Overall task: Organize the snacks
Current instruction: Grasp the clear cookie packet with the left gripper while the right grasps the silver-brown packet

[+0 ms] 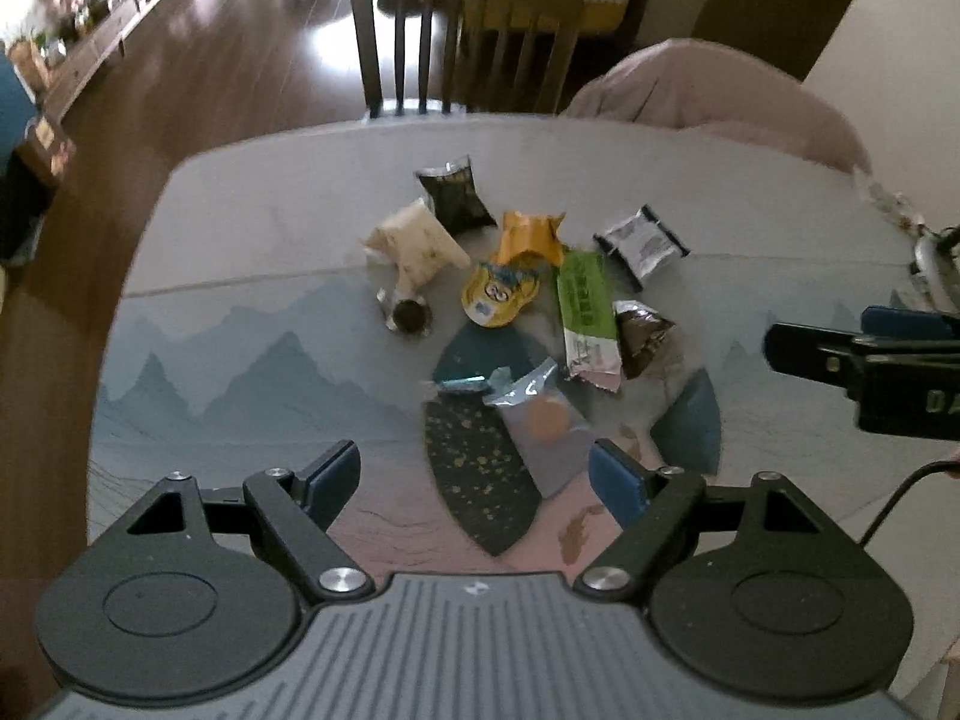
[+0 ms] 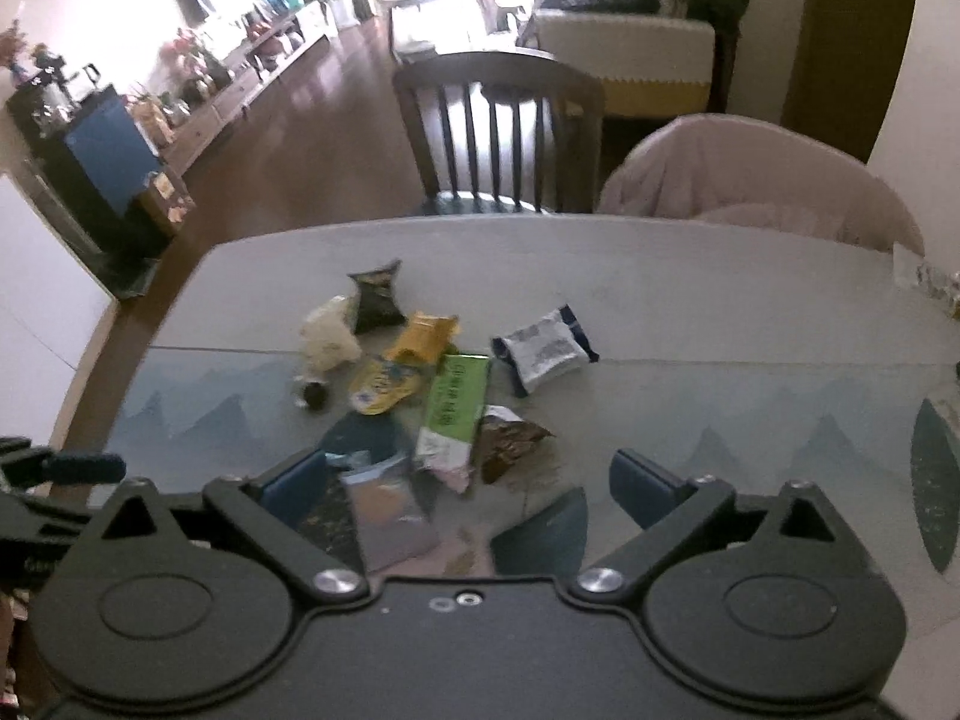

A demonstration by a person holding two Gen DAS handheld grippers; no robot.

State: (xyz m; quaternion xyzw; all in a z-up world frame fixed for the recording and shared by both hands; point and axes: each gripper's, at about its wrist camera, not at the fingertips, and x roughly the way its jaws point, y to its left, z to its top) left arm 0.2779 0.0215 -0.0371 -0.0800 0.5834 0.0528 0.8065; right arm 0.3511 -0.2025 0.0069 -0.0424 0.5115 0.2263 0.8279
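Several snack packets lie in a loose pile mid-table: a green bar (image 1: 585, 306) (image 2: 456, 402), a yellow pouch (image 1: 499, 294) (image 2: 384, 387), an orange packet (image 1: 531, 234), a white-and-navy packet (image 1: 642, 243) (image 2: 543, 354), a brown foil packet (image 1: 642, 339) (image 2: 510, 441), a black packet (image 1: 456, 195) (image 2: 375, 297), a cream packet (image 1: 417, 246) (image 2: 327, 336) and a clear packet with an orange round snack (image 1: 540, 420) (image 2: 384, 507). My left gripper (image 1: 477, 477) is open and empty, above the clear packet. My right gripper (image 2: 468, 483) is open and empty, near the same packet.
The table (image 1: 240, 228) has a mountain-print cover. A dark wooden chair (image 1: 462, 48) (image 2: 498, 132) and a chair draped in pink cloth (image 1: 720, 96) (image 2: 750, 180) stand at the far edge. The right gripper's side shows at the right of the left view (image 1: 870, 372).
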